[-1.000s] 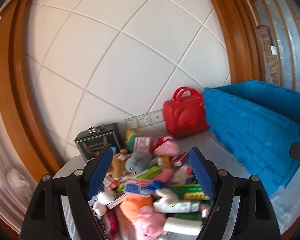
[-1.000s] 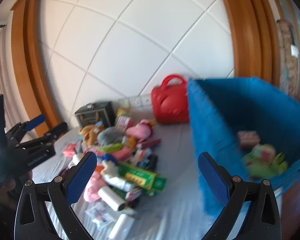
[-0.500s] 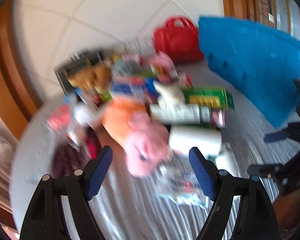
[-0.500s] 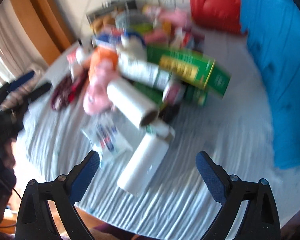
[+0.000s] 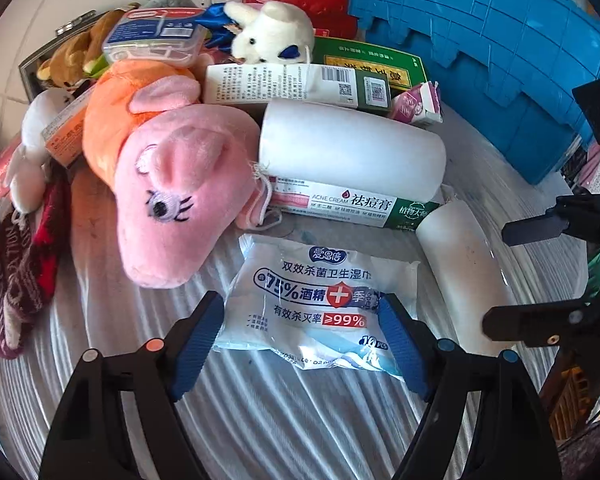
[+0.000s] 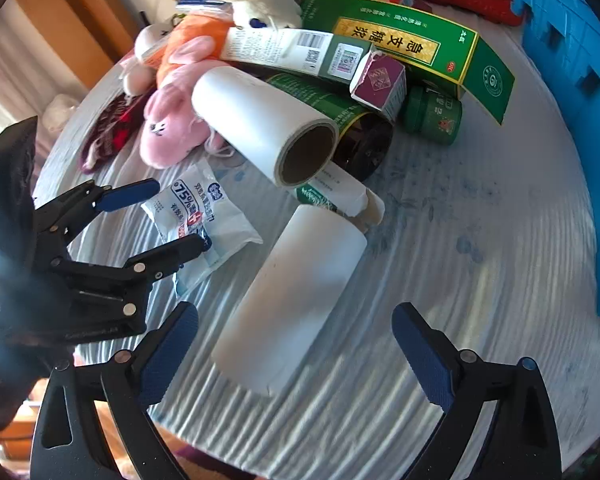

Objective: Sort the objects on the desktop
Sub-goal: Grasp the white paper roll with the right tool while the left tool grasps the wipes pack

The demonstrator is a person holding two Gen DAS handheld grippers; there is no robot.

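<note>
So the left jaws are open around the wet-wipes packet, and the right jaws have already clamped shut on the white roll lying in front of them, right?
Not quite. The left gripper is indeed open around the wet-wipes packet, but the right gripper has not clamped: in the right wrist view its jaws stand wide open on either side of the white roll, touching nothing.

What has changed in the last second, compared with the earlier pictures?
Both grippers came down from pointing at the wall toward the table. The left gripper, open, now straddles the wipes pack; the right gripper, open, sits around the near white roll. Nothing was gripped or released. The pile and the blue crate stayed where they were.
</note>
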